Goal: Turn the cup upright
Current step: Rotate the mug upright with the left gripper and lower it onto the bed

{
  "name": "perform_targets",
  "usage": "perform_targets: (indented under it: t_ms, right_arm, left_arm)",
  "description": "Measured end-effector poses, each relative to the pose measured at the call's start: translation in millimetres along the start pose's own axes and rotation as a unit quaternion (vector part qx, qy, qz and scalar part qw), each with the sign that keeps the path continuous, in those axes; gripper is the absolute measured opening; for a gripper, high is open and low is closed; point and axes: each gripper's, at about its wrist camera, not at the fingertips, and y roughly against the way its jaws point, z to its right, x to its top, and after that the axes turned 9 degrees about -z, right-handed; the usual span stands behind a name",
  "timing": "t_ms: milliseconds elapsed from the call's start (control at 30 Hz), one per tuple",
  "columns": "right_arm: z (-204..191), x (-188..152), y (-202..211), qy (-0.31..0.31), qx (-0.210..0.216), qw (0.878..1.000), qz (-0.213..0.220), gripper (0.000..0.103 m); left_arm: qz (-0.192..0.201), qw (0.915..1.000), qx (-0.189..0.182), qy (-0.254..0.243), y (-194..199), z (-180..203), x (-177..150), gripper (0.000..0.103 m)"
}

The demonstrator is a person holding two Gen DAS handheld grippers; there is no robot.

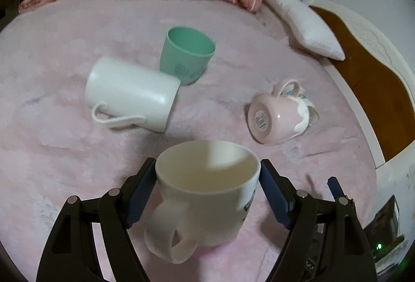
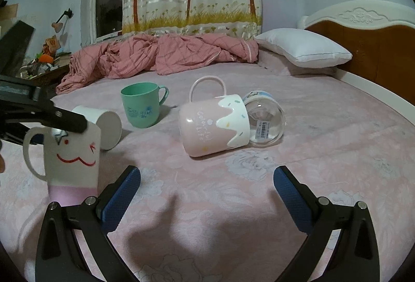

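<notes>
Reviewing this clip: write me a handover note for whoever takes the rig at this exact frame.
Left gripper: fingers closed on the face mug, upright, low over the bed; contact with the sheet unclear.
Right gripper: open, empty, facing the pink mug.
Done: green cup stands upright.
Left: release the face mug; white mug, pink mug and glass cup all lie on their sides.
</notes>
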Motion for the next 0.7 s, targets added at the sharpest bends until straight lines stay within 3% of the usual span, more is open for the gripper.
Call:
perform_targets:
  t_ms: [233, 367, 500, 700]
  right_arm:
    - [1, -1, -1, -0.001, -0.002, 1.000, -0.001, 0.103]
    - [5, -1, -3, -0.008, -0.002, 1.000, 0.000, 0.103]
    - [6, -1, -3, -0.013, -0.001, 1.000, -0.005, 0.103]
    - [7, -1, -3, -0.014, -0.001, 1.000, -0.007, 0.103]
  left_arm:
    - [0.043, 0.9982, 0.014, -0.040, 15, 10, -12, 0.077]
    - [0.075, 0.9931, 0.047, -0.077, 19, 22, -19, 0.077]
    - [0.073, 0.9924, 0.054, -0.083, 7, 21, -19, 0.077]
    - [0.102, 0.9857, 0.066, -0.117, 3, 28, -32, 0.078]
